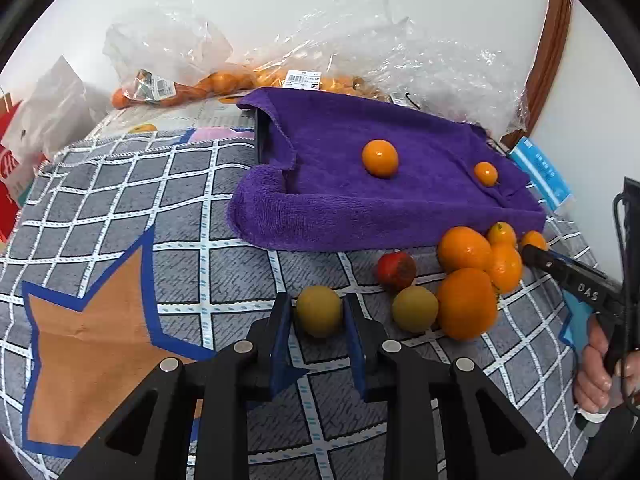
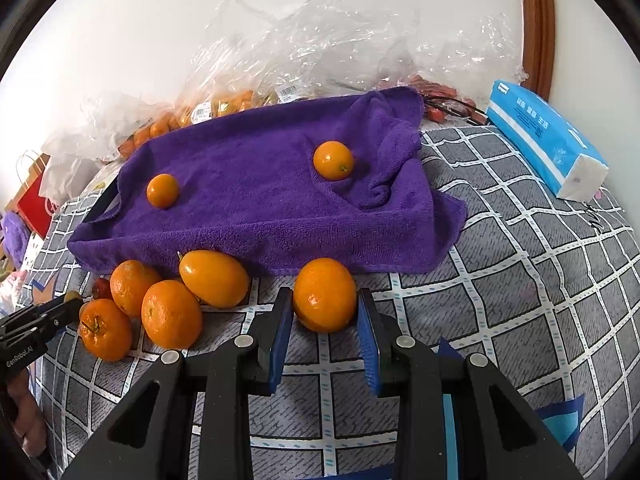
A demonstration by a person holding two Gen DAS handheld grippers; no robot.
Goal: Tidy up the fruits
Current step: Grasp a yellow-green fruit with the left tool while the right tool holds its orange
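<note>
In the left wrist view my left gripper (image 1: 318, 302) is shut on a yellow-green round fruit (image 1: 319, 311) that rests on the checked cloth. Beside it lie a second yellow-green fruit (image 1: 415, 308), a red fruit (image 1: 396, 270) and a heap of oranges (image 1: 466, 304). My right gripper (image 2: 325, 296) is shut on an orange (image 2: 325, 294) just in front of a purple towel (image 2: 260, 208). Two small oranges (image 2: 162, 191) (image 2: 333, 160) sit on the towel. The right gripper (image 1: 536, 254) also shows at the heap's right edge.
The purple towel (image 1: 360, 200) drapes over a raised dark box. Clear plastic bags of oranges (image 1: 224, 82) lie along the back wall. A blue tissue pack (image 2: 548, 140) lies to the right, and a red paper bag (image 1: 8, 168) stands at the far left. More oranges (image 2: 171, 314) lie left of the right gripper.
</note>
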